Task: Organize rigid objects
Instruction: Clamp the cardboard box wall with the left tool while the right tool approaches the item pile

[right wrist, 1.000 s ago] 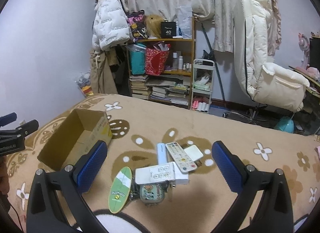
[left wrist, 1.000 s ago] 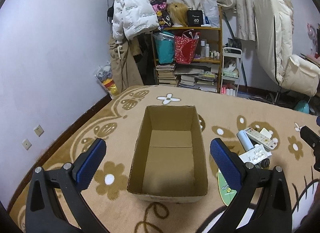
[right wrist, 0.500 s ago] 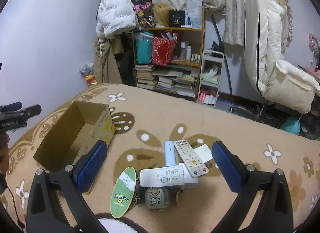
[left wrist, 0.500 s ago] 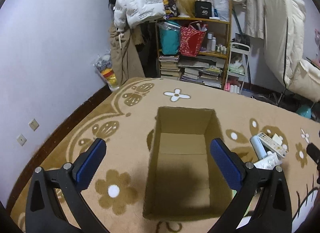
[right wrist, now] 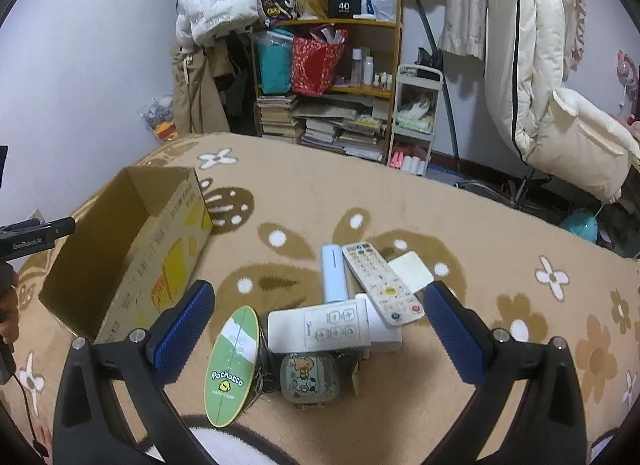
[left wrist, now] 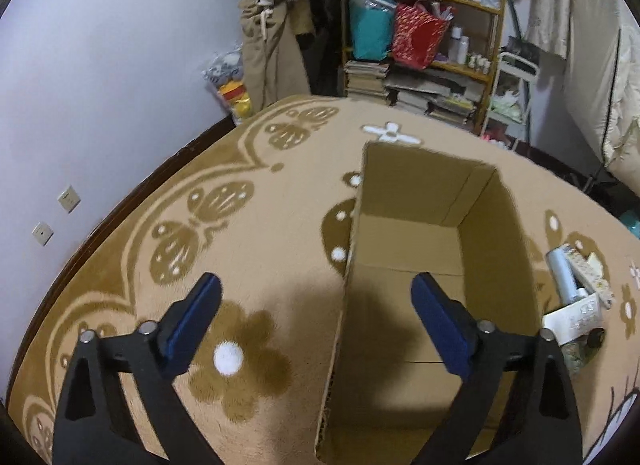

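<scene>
While open, gripper (left wrist: 316, 297) astride box wall (left wrist: 340, 305)

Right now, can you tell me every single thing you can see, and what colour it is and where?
cardboard box: one, brown, empty, left on the rug
remotes: two, white, piled right of the box
tube: one, pale blue, beside the remotes
oval board: one, green, front of the pile
pouch: one, grey-green, front of the pile
card: one, cream, behind the remotes
rug: one, tan with flowers
shelf: one, wooden, back wall
chair: one, cream, right
left gripper: black with blue pads, jaws just closing, straddling the box wall
right gripper: same colours, open over the pile
</scene>
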Motion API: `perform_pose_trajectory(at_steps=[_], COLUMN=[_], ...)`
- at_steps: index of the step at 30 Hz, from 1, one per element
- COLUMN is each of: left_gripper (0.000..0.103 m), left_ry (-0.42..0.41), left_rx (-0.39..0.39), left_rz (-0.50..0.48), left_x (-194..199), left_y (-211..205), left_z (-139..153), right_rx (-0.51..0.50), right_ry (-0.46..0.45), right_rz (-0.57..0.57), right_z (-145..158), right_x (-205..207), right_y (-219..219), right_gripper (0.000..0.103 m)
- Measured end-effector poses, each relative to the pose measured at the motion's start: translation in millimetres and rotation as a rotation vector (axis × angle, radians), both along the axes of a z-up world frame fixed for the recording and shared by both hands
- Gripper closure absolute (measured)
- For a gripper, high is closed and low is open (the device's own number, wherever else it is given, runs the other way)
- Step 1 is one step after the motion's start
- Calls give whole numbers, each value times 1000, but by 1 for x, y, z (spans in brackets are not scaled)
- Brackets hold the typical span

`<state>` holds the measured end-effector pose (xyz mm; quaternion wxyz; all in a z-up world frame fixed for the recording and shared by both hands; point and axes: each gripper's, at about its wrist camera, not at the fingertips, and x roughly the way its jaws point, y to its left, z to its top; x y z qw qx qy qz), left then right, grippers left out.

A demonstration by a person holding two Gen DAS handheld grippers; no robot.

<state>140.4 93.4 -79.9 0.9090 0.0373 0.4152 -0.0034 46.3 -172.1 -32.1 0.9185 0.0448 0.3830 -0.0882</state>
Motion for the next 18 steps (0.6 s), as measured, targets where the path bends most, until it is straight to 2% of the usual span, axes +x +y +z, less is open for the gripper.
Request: perform_pose_trajectory(at_steps=[3,6,8,10,12,14,16,18], left_gripper=[13,23,38,49,55,69,76,82], left_ry=[12,35,60,83,100,135,149,149], left_rx=[29,27,14,8,12,-6,-36,-33], left_rz=[-5,8,18,11,3,-8,-14,-21], left_x=[1,3,4,5,4,6,7,6], left_y=[-1,2,4,5,5,5,6,2], left_z=[-9,-16,-22,-28,-32,-39,-41,-42], right_rx=[14,25,36,47,64,86,115,135], right_ry=[15,37,60,88,121,136,152,175], right_rz=[-5,-8,-9,-2,-1,-1,-4,-9], right_z=[-7,-16,-23,-30,-39,-47,-55,-64], right_x=[0,3,5,7,9,9,9,9], right_y=[0,0,0,0,-1,-2,-5,-7], right_gripper=[0,0,0,10,12,12,12,12])
